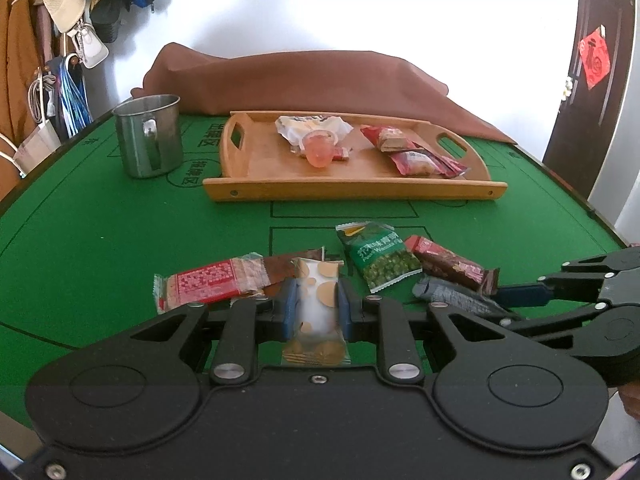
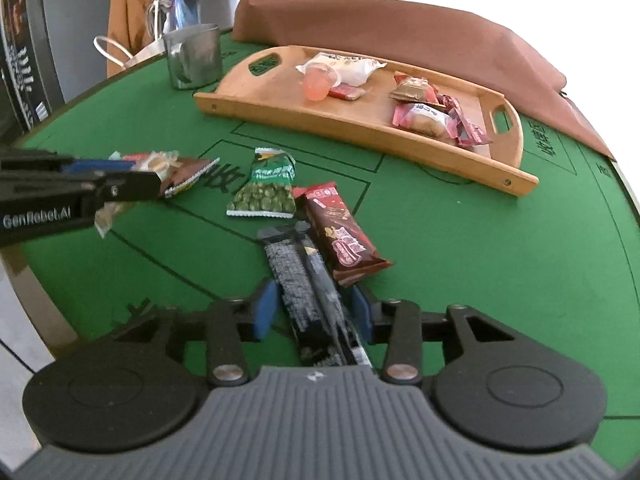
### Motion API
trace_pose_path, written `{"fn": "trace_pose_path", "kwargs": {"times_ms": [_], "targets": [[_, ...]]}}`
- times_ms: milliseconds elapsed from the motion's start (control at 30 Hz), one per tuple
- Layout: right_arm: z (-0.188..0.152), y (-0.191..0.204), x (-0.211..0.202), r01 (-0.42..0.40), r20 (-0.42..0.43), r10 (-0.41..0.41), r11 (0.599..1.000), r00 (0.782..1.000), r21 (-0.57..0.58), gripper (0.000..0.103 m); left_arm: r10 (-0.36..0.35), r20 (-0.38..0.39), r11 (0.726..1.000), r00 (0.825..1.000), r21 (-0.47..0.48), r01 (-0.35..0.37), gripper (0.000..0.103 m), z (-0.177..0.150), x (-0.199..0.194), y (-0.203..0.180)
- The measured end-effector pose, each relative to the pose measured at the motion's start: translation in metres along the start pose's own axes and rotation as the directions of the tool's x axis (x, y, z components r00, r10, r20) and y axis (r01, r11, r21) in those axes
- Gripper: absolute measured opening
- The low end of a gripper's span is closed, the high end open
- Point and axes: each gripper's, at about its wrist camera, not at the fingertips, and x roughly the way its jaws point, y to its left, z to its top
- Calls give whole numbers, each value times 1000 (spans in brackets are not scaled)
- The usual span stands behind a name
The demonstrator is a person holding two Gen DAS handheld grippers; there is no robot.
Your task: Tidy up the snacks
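White-and-gold pastry packet (image 1: pixel 318 300) pinched mid-length in left gripper (image 1: pixel 318 308) above the green felt table (image 1: pixel 100 240) — best carried level to the bamboo tray (image 1: pixel 352 190). Right gripper (image 2: pixel 316 310) straddled grey packet (image 2: pixel 304 280), pads apart — needed squarer closing before lifting.

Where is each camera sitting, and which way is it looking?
Left wrist: sits on the left tool, looking across the green table toward the wooden tray; the right tool shows too.
Right wrist: sits on the right tool, facing the tray; the left tool shows.
Both see the green pea packet and metal mug.
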Motion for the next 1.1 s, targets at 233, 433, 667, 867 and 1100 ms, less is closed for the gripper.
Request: {"fn": "trace_pose_path", "kwargs": {"times_ms": [233,433,667,867,1100], "targets": [[1,9,-5,-17,-1,17,1000,1000,-15,39,-5,7,1000,1000,1,5,21,2,-1,-1],[5,5,-20,-39,42,38,999,998,19,38,-5,12,1000,1000,2,5,21,6,-1,-1],[18,-7,-26,-50,82,43,996,996,80,38,-18,28,1000,999,9,18,21,17,2,-4],[31,-22,-22,-52,110,37,989,993,135,38,-15,29,1000,999,19,14,21,33,15,-6],[57,-43,-7,-86,96,67,973,993,216,38,-14,43,1000,999,24,13,21,61,34,-6]]}}
